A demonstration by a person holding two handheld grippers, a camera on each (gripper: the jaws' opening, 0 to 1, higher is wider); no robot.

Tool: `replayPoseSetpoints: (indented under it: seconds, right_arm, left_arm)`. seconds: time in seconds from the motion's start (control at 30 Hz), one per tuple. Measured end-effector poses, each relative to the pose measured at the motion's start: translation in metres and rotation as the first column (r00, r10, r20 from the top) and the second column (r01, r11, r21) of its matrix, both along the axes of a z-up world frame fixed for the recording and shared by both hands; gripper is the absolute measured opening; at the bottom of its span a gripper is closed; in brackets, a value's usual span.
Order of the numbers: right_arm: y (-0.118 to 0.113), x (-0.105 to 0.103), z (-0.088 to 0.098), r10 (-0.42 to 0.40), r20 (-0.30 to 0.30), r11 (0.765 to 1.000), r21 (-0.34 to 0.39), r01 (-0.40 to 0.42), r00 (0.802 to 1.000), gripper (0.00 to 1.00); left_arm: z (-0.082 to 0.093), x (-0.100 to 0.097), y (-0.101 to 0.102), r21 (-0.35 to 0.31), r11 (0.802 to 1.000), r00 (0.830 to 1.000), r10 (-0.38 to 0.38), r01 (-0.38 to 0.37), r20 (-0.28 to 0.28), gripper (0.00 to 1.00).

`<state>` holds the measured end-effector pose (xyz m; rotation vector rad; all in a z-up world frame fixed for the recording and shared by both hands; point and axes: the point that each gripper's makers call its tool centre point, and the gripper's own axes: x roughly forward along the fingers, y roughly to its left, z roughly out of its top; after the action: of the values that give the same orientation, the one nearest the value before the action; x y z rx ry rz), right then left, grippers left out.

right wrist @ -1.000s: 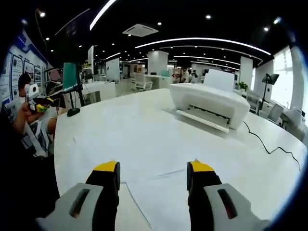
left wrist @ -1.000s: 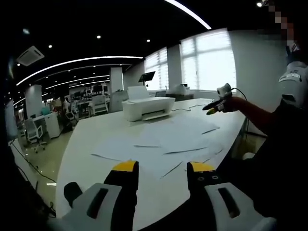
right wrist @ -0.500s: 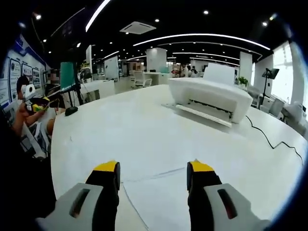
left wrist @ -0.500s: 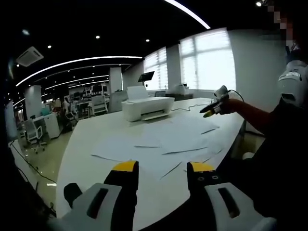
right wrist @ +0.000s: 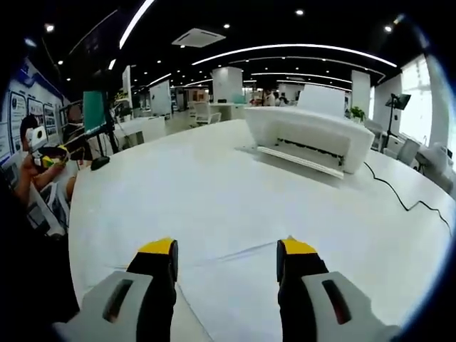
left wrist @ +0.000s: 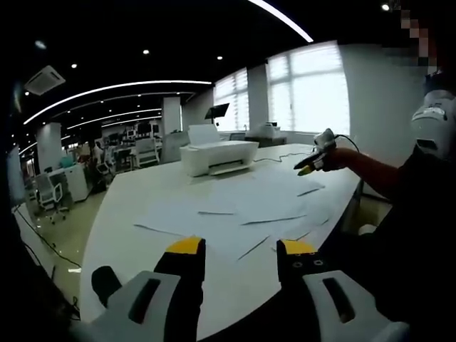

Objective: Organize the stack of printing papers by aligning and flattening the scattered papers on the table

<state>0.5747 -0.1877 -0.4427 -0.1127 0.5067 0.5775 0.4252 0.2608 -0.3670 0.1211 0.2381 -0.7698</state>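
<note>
White printing papers (left wrist: pixel 242 206) scattered flat and overlapping, askew, across the near part of the white table (left wrist: pixel 135 206).

Left gripper (left wrist: pixel 236 251), right gripper (right wrist: pixel 226 251): jaws parted, holding nothing.

Right tool (right wrist: pixel 226 258) slightly nearer printer (right wrist: pixel 308 135)

Open-plan office here; a white printer (right wrist: pixel 303 135) on the long desk (right wrist: pixel 192 192); swivel chairs (left wrist: pixel 44 196) and workstations behind; strip lights (left wrist: pixel 114 89) curving overhead.
</note>
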Motion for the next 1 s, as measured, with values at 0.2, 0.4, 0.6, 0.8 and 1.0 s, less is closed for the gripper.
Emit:
replayPoseSetpoints:
  seconds: [0.2,0.4,0.6,0.8,1.0]
  right_arm:
    - [-0.001,0.004,-0.007,-0.009,-0.011,1.0,0.009,0.009,1.0,0.52]
    - [0.001,0.008,-0.013,-0.012,-0.018,0.999,0.035,0.013,1.0,0.52]
    - [0.0,0.012,-0.018,-0.024,-0.029,0.999,0.028,0.024,0.999,0.52]
    - [-0.003,0.017,-0.024,-0.036,-0.035,0.999,0.013,0.036,0.999,0.53]
    - [-0.001,0.024,-0.028,-0.041,-0.037,0.999,0.006,0.042,0.998,0.53]
  left_arm:
    - [-0.001,0.001,0.001,0.0,1.0,1.0,0.003,-0.003,-0.005,0.45]
    - [-0.002,0.001,0.0,-0.001,1.0,1.0,0.001,-0.001,-0.007,0.45]
    - [-0.004,0.001,0.001,-0.002,1.0,1.0,0.004,-0.004,-0.011,0.45]
    - [-0.004,0.001,0.003,-0.003,1.0,1.0,0.006,-0.006,-0.013,0.45]
    - [-0.005,0.001,0.002,-0.002,1.0,1.0,0.005,-0.005,-0.014,0.45]
